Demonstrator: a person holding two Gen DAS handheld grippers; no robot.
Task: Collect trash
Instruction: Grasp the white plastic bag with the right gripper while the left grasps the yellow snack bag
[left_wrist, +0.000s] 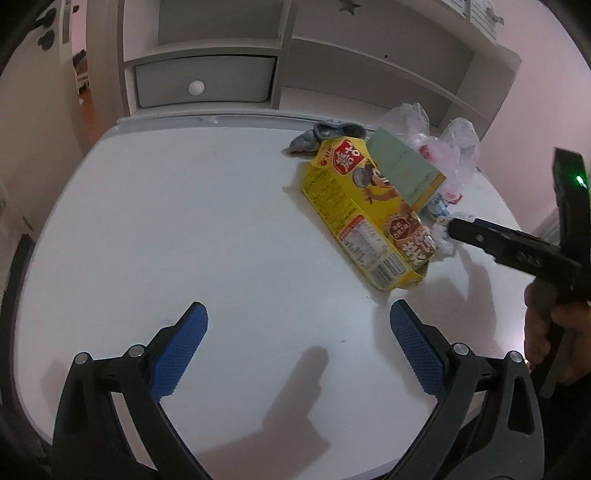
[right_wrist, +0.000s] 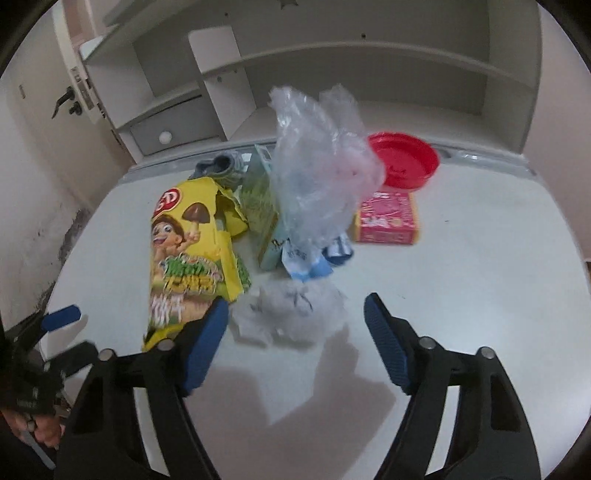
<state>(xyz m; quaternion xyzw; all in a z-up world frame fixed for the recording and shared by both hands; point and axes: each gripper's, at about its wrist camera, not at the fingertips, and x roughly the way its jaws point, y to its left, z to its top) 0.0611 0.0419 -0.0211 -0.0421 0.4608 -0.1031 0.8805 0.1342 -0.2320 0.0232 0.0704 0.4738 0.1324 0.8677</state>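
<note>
White desk (right_wrist: 480, 277): crumpled wrapper (right_wrist: 291, 314) lies btwn wide-open, empty right tongs (right_wrist: 295, 314); left tongs (left_wrist: 298, 325) open, empty.

White desk (right_wrist: 480, 280), yellow snack box (right_wrist: 188, 258), crumpled paper (right_wrist: 291, 314), pink box (right_wrist: 388, 219), red lid (right_wrist: 406, 160)
</note>
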